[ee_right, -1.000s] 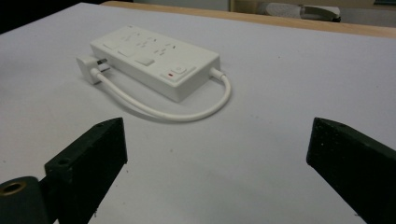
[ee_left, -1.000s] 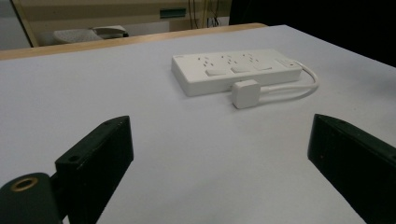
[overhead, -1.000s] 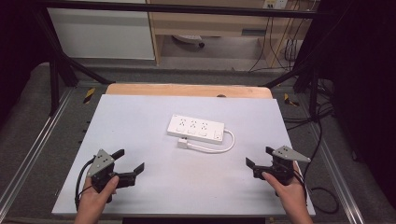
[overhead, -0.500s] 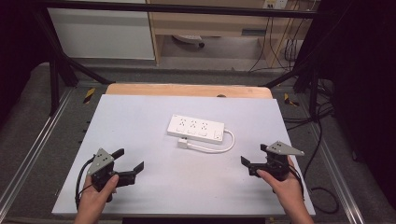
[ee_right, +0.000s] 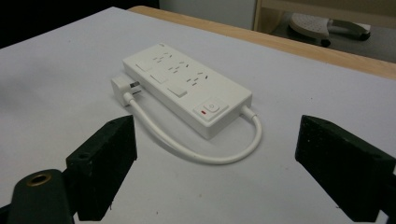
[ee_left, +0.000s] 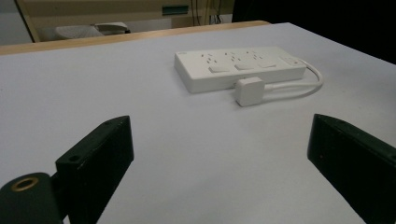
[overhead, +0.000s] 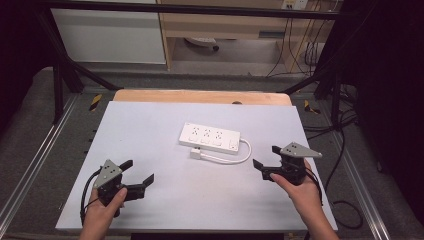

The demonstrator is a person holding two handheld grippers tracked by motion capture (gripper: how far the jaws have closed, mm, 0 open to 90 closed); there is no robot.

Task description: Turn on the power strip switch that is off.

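High view: power strip mid-table, both edges well apart.

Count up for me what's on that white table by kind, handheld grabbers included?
Power strip, white, with its own cord and plug: 1
Handheld grippers, black: 2, the left gripper and the right gripper, both open and empty
Total: 3

Power strip glossy white plastic; table matt, smooth; far edge wood.
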